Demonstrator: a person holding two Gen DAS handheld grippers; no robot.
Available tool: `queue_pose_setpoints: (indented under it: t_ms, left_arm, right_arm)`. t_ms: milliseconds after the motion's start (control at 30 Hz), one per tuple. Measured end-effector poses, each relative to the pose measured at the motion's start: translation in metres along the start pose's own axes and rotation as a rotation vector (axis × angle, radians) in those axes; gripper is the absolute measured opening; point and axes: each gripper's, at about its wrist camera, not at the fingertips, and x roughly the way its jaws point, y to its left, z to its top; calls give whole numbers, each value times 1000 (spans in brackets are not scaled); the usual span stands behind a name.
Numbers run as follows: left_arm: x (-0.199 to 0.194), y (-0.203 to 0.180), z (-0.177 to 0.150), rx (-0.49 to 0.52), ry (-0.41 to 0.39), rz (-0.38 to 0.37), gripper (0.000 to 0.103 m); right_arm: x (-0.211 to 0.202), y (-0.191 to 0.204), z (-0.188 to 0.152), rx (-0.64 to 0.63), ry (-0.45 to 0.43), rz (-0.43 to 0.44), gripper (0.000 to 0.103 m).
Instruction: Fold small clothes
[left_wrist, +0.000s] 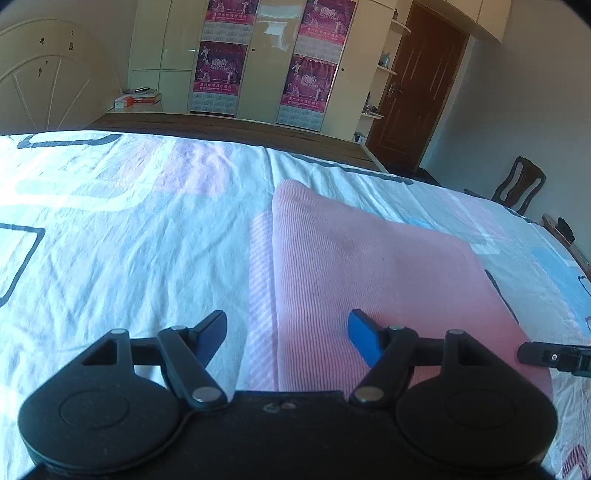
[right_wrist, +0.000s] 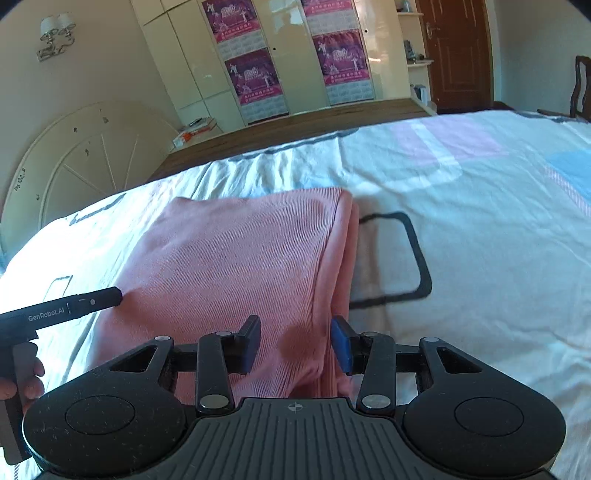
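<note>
A pink ribbed garment (left_wrist: 369, 273) lies folded flat on the bed sheet (left_wrist: 129, 240). My left gripper (left_wrist: 288, 336) is open and empty, just above the garment's near left edge. In the right wrist view the garment (right_wrist: 229, 258) shows a folded right edge with stacked layers. My right gripper (right_wrist: 295, 343) is open and empty, its jaws straddling the garment's near right edge. The left gripper's finger (right_wrist: 74, 304) shows at the garment's left side, and the right gripper's finger (left_wrist: 554, 356) shows at the far right of the left wrist view.
The bed has a white patterned sheet with pink, blue and dark outlines. A cream headboard (right_wrist: 81, 158) stands to the left. Wardrobes with pink posters (left_wrist: 221, 66), a brown door (left_wrist: 417, 85) and a wooden chair (left_wrist: 517, 184) lie beyond the bed.
</note>
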Motion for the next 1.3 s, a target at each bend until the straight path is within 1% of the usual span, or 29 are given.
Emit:
queue_pose_setpoints:
  t_ms: [67,100,133,167,200,300,367,400,433,467,567,633,667,733,800,867,1000,1100,1167,1200,1233,1300]
  left_arm:
    - [-5,0,-5,-12,2,-2,71]
    - [-6,-1,-6,-24,9,-11,71]
    - [-6,-2,-7,-32,17,-18,71]
    - [-5,-4,-9,-34,20,-20,70]
    - [-4,-5,-9,-32,22,-21,70]
    - [-5,-11,-11,-33,33,-35,66]
    - [-5,-17,-13,-12,37,-46,66]
    - [-3,-20,-16,-3,46,-51,66]
    - [1,-22,-20,-1,64,-51,68]
    - [5,-23,-24,-1,81,-47,68]
    - [5,-23,-28,-14,88,-43,68]
    - [-1,-23,-26,-10,77,-39,67]
    - [-6,-24,-25,-6,65,-36,67]
    - [-14,-25,-20,3,36,-32,67]
    - [-21,-27,-13,6,-1,-27,67]
    - [-23,-30,-6,12,-31,-21,67]
    - [-13,-38,5,15,-46,-9,67]
    - [7,-45,2,45,14,0,66]
    - [15,-47,-3,72,22,17,67]
    - [17,-47,-6,78,25,19,68]
    - [17,-47,-6,78,23,20,69]
    - [17,-47,-7,75,24,22,71]
  right_arm:
    - [-5,3,-13,-2,20,-4,43]
    - [-6,5,-19,-14,31,-17,38]
    - [-7,7,-25,-32,41,-35,28]
    - [-6,7,-30,-40,56,-45,6]
    - [-6,5,-35,-41,58,-50,4]
    - [-9,5,-39,-59,47,-75,3]
    - [-14,8,-41,-106,27,-118,3]
    - [-11,8,-46,-147,30,-154,3]
    - [-4,5,-51,-150,59,-163,3]
    - [-2,1,-53,-119,55,-147,3]
    - [-6,3,-45,-115,58,-138,3]
    - [-16,2,-41,-84,27,-108,3]
    - [-21,3,-37,-77,11,-108,3]
    - [-32,9,-28,-73,-45,-96,3]
    - [-35,19,-18,-103,-82,-89,3]
    - [-30,30,-10,-137,-96,-78,4]
    - [-5,46,0,-159,-92,-63,4]
    - [16,47,-2,-169,-60,-84,4]
    - [34,38,-10,-180,2,-129,4]
    - [41,28,-14,-151,13,-112,3]
    - [41,20,-17,-119,-5,-90,3]
    - [40,16,-16,-114,-3,-80,2]
